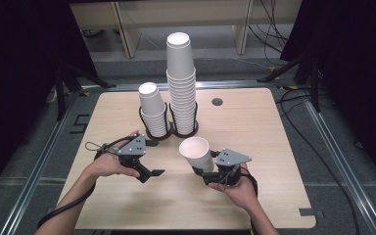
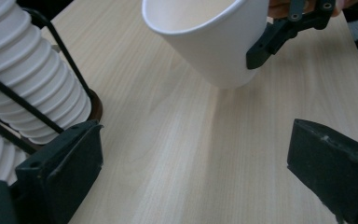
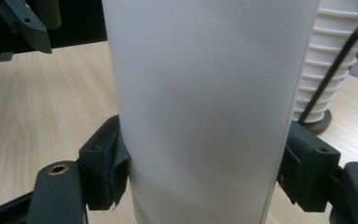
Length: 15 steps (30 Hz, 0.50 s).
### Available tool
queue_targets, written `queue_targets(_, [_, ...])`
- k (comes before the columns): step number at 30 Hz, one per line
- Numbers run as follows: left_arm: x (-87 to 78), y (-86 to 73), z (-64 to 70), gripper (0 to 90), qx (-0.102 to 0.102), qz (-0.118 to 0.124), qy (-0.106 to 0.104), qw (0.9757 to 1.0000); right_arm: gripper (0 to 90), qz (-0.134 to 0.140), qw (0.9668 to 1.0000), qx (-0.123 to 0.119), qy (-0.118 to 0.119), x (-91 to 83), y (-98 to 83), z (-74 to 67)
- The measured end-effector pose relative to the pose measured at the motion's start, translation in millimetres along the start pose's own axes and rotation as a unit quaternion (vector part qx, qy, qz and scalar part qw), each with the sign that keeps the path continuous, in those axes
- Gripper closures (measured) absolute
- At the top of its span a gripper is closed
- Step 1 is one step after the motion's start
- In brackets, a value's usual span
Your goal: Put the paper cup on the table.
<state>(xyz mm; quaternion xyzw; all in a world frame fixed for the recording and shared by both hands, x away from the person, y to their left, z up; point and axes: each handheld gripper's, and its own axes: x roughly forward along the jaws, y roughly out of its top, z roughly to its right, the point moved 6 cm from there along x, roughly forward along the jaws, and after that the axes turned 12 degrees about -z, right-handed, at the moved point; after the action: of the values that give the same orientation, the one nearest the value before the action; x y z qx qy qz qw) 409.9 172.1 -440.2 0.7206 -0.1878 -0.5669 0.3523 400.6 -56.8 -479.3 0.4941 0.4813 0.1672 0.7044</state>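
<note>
A single white paper cup is held tilted just above the table, mouth up and to the left, with my right gripper shut on its lower wall. In the right gripper view the cup sits between both pads. My left gripper stands open to the cup's left, pointing at it, with nothing between its jaws. From the left gripper view the cup hangs ahead, beyond the left gripper.
Two stacks of white cups stand in a black wire holder at the table's middle back: a short stack and a taller stack. The holder's stack is close to my left jaw. A round hole marks the wooden table.
</note>
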Motion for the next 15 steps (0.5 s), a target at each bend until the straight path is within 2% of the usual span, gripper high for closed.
queue_targets(3, [-0.2, -6.2, -0.4, 3.1, -0.018, 0.014, 0.015, 0.9996, 27.4, 0.005, 0.9997, 0.023, -0.003, -4.1, -3.8, 1.8])
queue_targets(8, [-3.6, -19.6, 1.1, 3.0, -0.049, 0.032, 0.03, 0.9979, 27.3, 0.019, 0.9989, 0.039, -0.02, -14.9, -8.5, 9.0])
queue_targets(9, [-5.4, -22.3, 0.8, 3.0, -0.057, 0.034, 0.035, 0.9972, 27.3, 0.028, 0.9983, 0.035, -0.037, -18.9, -9.3, 13.4])
queue_targets(10, [-6.1, -24.5, 0.8, 3.0, -0.066, 0.041, 0.036, 0.9963, 27.2, 0.023, 0.9973, 0.055, -0.044, -23.2, -12.1, 14.1])
queue_targets(11, [-7.2, -26.9, 1.0, 3.0, -0.072, 0.046, 0.039, 0.9955, 27.3, 0.023, 0.9971, 0.061, -0.04, -26.3, -13.9, 15.5])
queue_targets(12, [-8.6, -29.0, 0.3, 3.0, -0.075, 0.052, 0.046, 0.9948, 27.2, 0.028, 0.9967, 0.061, -0.045, -29.2, -15.3, 18.6])
queue_targets(13, [-9.1, -30.0, -2.0, 3.0, -0.067, 0.063, 0.053, 0.9944, 27.2, 0.026, 0.9952, 0.078, -0.053, -33.3, -18.2, 20.3])
queue_targets(14, [-9.6, -32.1, -3.2, 3.0, -0.065, 0.067, 0.057, 0.994, 27.2, 0.025, 0.9949, 0.083, -0.052, -36.2, -20.5, 22.6])
queue_targets(15, [-10.9, -36.1, 0.1, 2.9, -0.09, 0.061, 0.056, 0.9925, 27.2, 0.026, 0.9943, 0.083, -0.063, -39.9, -22.7, 26.0])
